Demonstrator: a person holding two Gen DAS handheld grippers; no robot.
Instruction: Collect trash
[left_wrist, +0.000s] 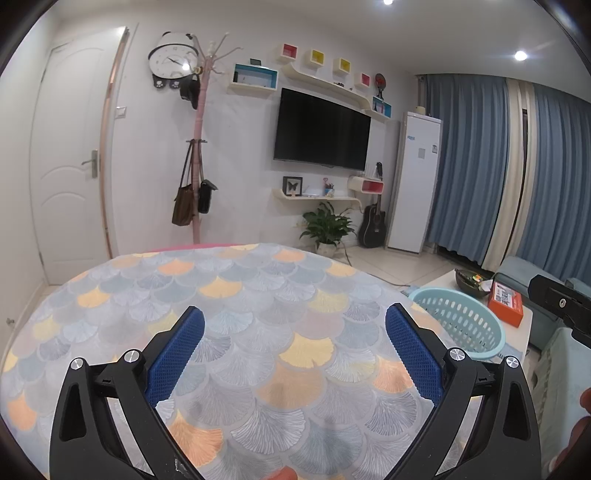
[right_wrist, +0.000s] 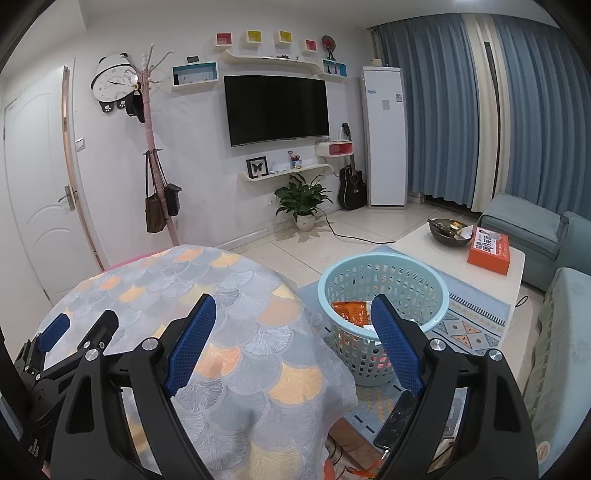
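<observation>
Right wrist view: both claws, right claw (right_wrist: 291, 343) and left claw (left_wrist: 295, 354), gaped empty over surface (left_wrist: 258, 295). Orange wrapper (right_wrist: 351, 312) in basket (right_wrist: 384, 273) looked light, crinkly, slippery; pinch by edge.

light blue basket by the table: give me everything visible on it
The light blue basket is a round, open-topped bin that looks like plastic, with a smooth rolled rim and walls perforated by rows of small holes. It stands upright on the patterned rug, beside the cloth-covered round table and in front of the white coffee table. Orange packaging lies inside, also showing through the holes lower down. The right gripper is open with nothing between its fingers; from its camera one finger overlaps the basket's near rim, contact unclear.
</observation>
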